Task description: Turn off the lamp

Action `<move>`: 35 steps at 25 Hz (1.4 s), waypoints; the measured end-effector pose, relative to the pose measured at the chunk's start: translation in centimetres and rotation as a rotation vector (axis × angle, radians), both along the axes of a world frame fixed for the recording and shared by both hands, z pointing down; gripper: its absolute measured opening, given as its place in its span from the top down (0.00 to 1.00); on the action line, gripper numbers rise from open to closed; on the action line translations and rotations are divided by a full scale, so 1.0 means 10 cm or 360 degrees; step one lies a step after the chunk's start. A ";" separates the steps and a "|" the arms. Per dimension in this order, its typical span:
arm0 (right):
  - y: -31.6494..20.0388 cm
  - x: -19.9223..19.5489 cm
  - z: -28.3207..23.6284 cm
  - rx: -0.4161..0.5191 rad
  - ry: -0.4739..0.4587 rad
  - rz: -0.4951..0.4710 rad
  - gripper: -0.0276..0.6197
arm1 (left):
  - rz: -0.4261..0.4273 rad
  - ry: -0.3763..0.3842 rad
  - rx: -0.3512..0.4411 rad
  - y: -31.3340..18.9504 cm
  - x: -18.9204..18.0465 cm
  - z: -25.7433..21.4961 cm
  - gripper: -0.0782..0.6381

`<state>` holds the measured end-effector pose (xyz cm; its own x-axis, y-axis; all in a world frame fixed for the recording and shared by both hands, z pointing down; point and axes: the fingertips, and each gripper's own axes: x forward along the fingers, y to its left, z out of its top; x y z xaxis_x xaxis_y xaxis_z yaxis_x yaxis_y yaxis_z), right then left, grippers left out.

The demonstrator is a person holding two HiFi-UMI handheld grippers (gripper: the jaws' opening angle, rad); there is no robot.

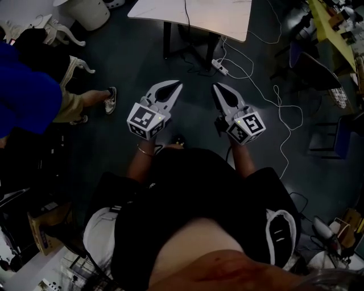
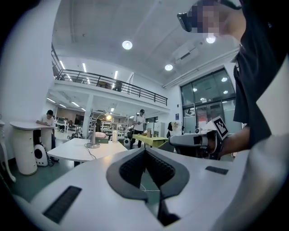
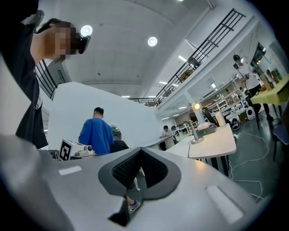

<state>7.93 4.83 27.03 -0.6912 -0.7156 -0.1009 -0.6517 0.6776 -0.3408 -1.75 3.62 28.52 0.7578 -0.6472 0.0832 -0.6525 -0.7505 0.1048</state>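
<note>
Large open hall with a mezzanine railing and a dark floor (image 1: pixel 142 62). A white, flat-topped bench (image 1: pixel 193 17) stands at the upper centre of the head view. Upright on it is the lamp (image 3: pixel 194 128), a slim metal stem on a round base, its head lit. Thin white cables (image 1: pixel 276 99) trail over the floor at the right. The left claw (image 1: pixel 177 86) and right claw (image 1: pixel 216 88), white-shelled with dark ribbed pads, are both fully closed, holding nothing, well apart from the lamp.

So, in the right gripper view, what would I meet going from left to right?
left gripper's marker cube → person in blue → lamp → standing person in a white top
</note>
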 end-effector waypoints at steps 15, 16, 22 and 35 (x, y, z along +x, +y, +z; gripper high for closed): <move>-0.36 -0.34 0.08 -0.0044 0.0115 0.0026 0.96 | 0.0031 0.0048 -0.0037 -0.33 -0.34 0.13 0.88; -0.40 -0.34 0.09 -0.0046 0.0117 0.0018 0.96 | 0.0021 0.0045 -0.0041 -0.36 -0.35 0.14 0.88; -0.72 -0.44 0.08 -0.0026 0.0114 -0.0068 0.96 | -0.0057 0.0011 -0.0028 -0.61 -0.48 0.14 0.88; -1.64 -0.48 0.23 -0.0066 0.0106 -0.0126 0.96 | -0.0141 0.0025 -0.0050 -1.49 -0.57 0.15 0.88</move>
<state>3.10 -11.59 29.29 -0.7500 -0.6610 -0.0241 -0.6188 0.7141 -0.3272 -7.49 -11.23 30.01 0.6989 -0.7091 0.0931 -0.7144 -0.6861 0.1377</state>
